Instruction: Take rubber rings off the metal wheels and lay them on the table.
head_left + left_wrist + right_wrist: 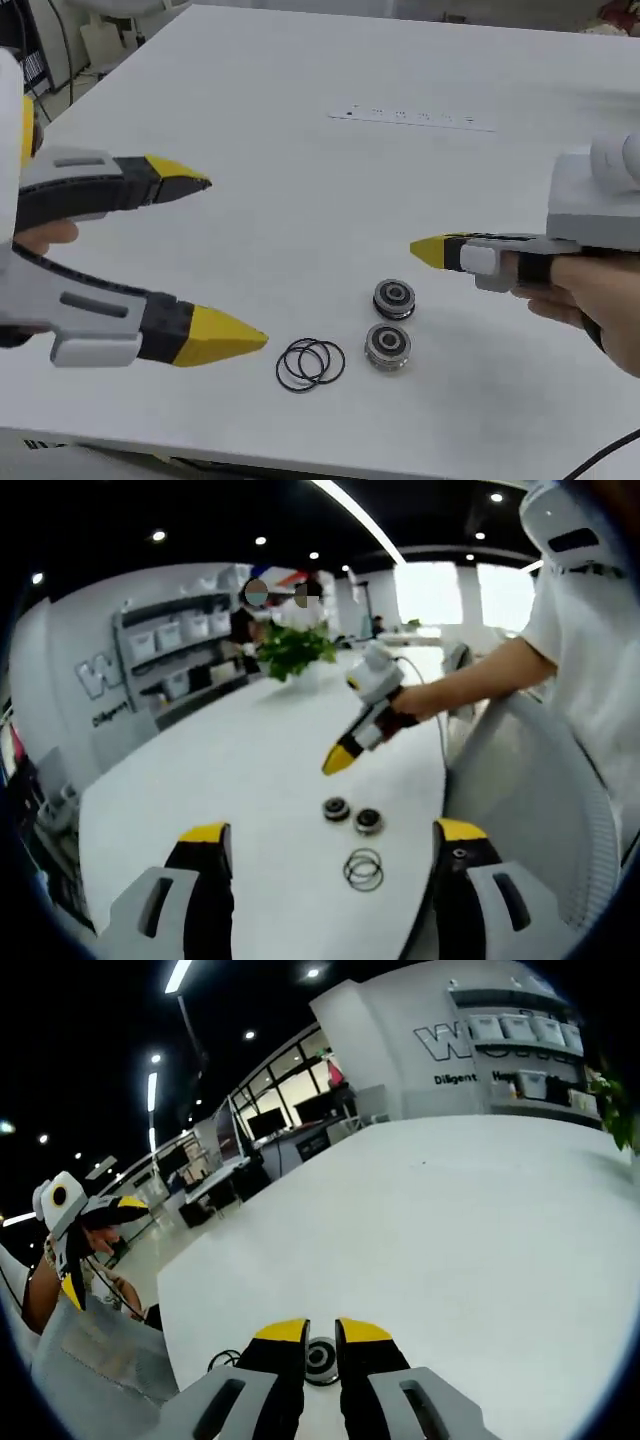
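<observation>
A leafy green plant (296,648) stands beside wall shelves (165,645) of white bins — big letters (455,1038) mark the wall nearby, and ceiling lights (180,975) glow overhead.

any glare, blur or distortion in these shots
Head view: even, soft light, the loose black rubber rings sharp on the white table, faint shadows only. Left gripper view: strong fisheye bending of the table edge, far windows blown out. Right gripper view: dark ceiling with bright lamps, the round metal wheel at the bottom slightly soft.
</observation>
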Tool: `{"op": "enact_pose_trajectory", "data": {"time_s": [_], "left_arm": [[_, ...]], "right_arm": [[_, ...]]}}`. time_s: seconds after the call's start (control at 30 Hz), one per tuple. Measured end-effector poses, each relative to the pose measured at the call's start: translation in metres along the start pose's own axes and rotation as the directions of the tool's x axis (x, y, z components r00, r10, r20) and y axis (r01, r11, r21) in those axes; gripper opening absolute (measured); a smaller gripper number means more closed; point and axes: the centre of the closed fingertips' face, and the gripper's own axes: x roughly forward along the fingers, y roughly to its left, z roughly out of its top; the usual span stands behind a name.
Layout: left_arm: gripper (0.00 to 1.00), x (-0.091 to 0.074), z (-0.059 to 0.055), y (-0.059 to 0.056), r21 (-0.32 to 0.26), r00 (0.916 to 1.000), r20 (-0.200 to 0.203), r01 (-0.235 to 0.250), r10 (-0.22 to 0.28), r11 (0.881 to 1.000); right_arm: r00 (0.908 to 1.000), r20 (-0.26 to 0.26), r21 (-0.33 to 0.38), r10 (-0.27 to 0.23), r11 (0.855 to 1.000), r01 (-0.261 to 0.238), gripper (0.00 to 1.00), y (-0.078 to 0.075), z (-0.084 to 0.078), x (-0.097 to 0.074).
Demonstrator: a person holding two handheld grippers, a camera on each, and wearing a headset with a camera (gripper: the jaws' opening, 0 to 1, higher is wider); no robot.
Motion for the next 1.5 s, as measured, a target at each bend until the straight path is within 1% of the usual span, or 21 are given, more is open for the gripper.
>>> {"op": "enact_pose_trajectory", "data": {"time_s": [0.1,0.2,0.23,0.3,0.37,0.5,0.6,0.7,0.73,0.83,1.0,1.07,1.1,1.13,1.2,1.23,1.27,1.33,1.37,1.4,1.5], "left_arm": [[0.83,0.008,0.019,0.001,0.059,0.9994,0.030,0.016,-0.018,0.998],[0.83,0.017,0.031,0.002,0.082,0.9984,0.044,0.033,-0.037,0.996],[0.83,0.021,0.036,0.003,0.099,0.9978,0.050,0.040,-0.045,0.994],[0.82,0.027,0.040,0.005,0.116,0.9972,0.055,0.043,-0.050,0.992],[0.81,0.033,0.046,0.007,0.131,0.9966,0.058,0.050,-0.058,0.990],[0.78,0.047,0.061,0.010,0.150,0.9918,0.099,0.066,-0.082,0.986],[0.75,0.059,0.068,0.010,0.165,0.9884,0.115,0.080,-0.100,0.983],[0.70,0.070,0.077,0.007,0.163,0.9816,0.140,0.106,-0.130,0.981],[0.69,0.075,0.080,0.007,0.164,0.9788,0.151,0.114,-0.139,0.980],[0.67,0.087,0.084,0.007,0.178,0.9771,0.155,0.117,-0.146,0.977],[0.64,0.106,0.080,0.008,0.204,0.9769,0.143,0.128,-0.159,0.971],[0.62,0.115,0.072,0.009,0.221,0.9803,0.121,0.127,-0.156,0.967],[0.61,0.121,0.064,0.011,0.238,0.9846,0.092,0.124,-0.149,0.963],[0.60,0.125,0.059,0.011,0.238,0.9857,0.077,0.128,-0.150,0.963],[0.59,0.133,0.053,0.008,0.205,0.9820,0.084,0.149,-0.169,0.967],[0.59,0.140,0.049,0.010,0.163,0.9783,0.103,0.162,-0.180,0.973],[0.58,0.142,0.048,0.010,0.143,0.9771,0.110,0.166,-0.182,0.976],[0.56,0.148,0.043,0.012,0.124,0.9753,0.122,0.169,-0.184,0.978],[0.54,0.151,0.040,0.013,0.094,0.9739,0.135,0.171,-0.183,0.981],[0.53,0.153,0.037,0.014,0.069,0.9751,0.137,0.166,-0.174,0.984],[0.50,0.159,0.026,0.019,0.055,0.9800,0.131,0.143,-0.149,0.988]], "right_arm": [[0.9984,-0.051,-0.015,-0.024,1.000,0.023,0.08,-0.008,-0.013,0.001],[0.9972,-0.069,-0.020,-0.030,0.999,0.029,0.08,-0.012,-0.019,0.001],[0.9968,-0.073,-0.019,-0.031,0.999,0.030,0.09,-0.013,-0.020,0.001],[0.9964,-0.078,-0.023,-0.033,0.999,0.031,0.09,-0.014,-0.021,0.000],[0.9946,-0.095,-0.034,-0.041,0.999,0.038,0.09,-0.016,-0.026,0.000],[0.9895,-0.135,-0.063,-0.051,0.997,0.043,0.09,-0.019,-0.036,0.001],[0.9874,-0.152,-0.077,-0.045,0.997,0.033,0.10,-0.019,-0.040,0.002],[0.9842,-0.174,-0.088,-0.034,0.996,0.019,0.11,-0.017,-0.045,0.003],[0.9812,-0.191,-0.090,-0.023,0.996,0.006,0.13,-0.015,-0.050,0.004],[0.9761,-0.217,-0.116,-0.015,0.993,-0.010,0.14,-0.012,-0.056,0.005],[0.9723,-0.234,-0.146,-0.004,0.989,-0.031,0.16,-0.008,-0.059,0.007],[0.9725,-0.233,-0.147,0.001,0.989,-0.036,0.16,-0.007,-0.060,0.008],[0.9723,-0.234,-0.147,0.004,0.988,-0.039,0.17,-0.006,-0.060,0.008],[0.9721,-0.234,-0.147,0.006,0.988,-0.042,0.17,-0.006,-0.061,0.008],[0.9712,-0.238,-0.153,0.006,0.987,-0.044,0.18,-0.006,-0.062,0.009],[0.9710,-0.239,-0.156,0.005,0.987,-0.043,0.18,-0.007,-0.063,0.009],[0.9710,-0.239,-0.156,0.005,0.987,-0.044,0.19,-0.007,-0.063,0.009],[0.9708,-0.240,-0.155,0.005,0.987,-0.044,0.20,-0.007,-0.064,0.010],[0.9704,-0.241,-0.158,0.005,0.986,-0.044,0.20,-0.007,-0.064,0.010],[0.9702,-0.242,-0.160,0.006,0.986,-0.046,0.20,-0.007,-0.064,0.011],[0.9691,-0.247,-0.164,0.007,0.985,-0.049,0.20,-0.006,-0.066,0.011]]}}
